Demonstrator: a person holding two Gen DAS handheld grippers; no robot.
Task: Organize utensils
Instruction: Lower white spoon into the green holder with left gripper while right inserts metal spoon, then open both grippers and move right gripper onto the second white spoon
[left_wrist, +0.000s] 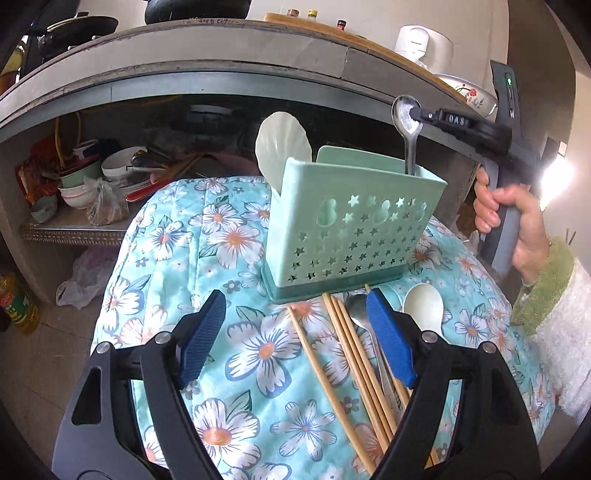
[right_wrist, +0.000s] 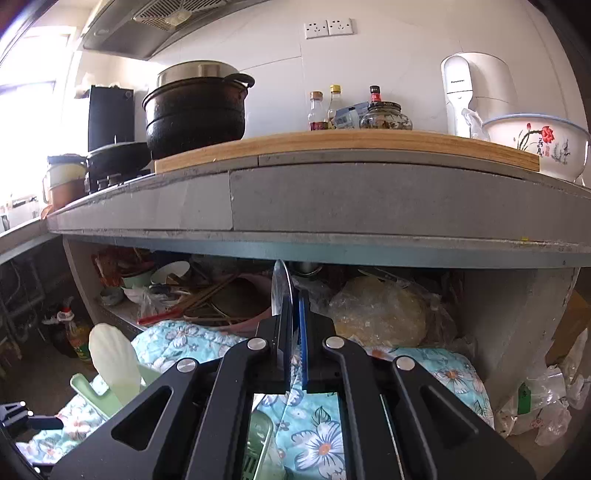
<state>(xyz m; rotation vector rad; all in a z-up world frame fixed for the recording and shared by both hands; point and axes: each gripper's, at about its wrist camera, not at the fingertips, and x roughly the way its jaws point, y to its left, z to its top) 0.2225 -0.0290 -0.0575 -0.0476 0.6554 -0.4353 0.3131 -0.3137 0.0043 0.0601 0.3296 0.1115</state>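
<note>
A: Utensils lie ahead of the left gripper (left_wrist: 295, 336) on the floral quilt (left_wrist: 236, 236), largest thing under both tools. What stands past them?

B: The mint holder (left_wrist: 354, 229), upright beyond the left jaws' tips, with a pale scalloped rice paddle (left_wrist: 282, 142) poking up from its far-left corner.

A: And the left jaws?

B: Spread wide, gripping nothing. The chopsticks (left_wrist: 354, 350) run under the right-hand pad (left_wrist: 388, 336), a steel spoon (left_wrist: 360, 310) among them, and a white spoon (left_wrist: 423, 304) lies just outside that pad.

A: The right gripper (right_wrist: 293, 332)?

B: Pressed together on the bowl of a metal spoon (left_wrist: 406, 118); from its own camera the bowl shows edge-on (right_wrist: 281, 291) between the pads, sticking out past the tips. Its handle hangs down into the holder's right end.
</note>
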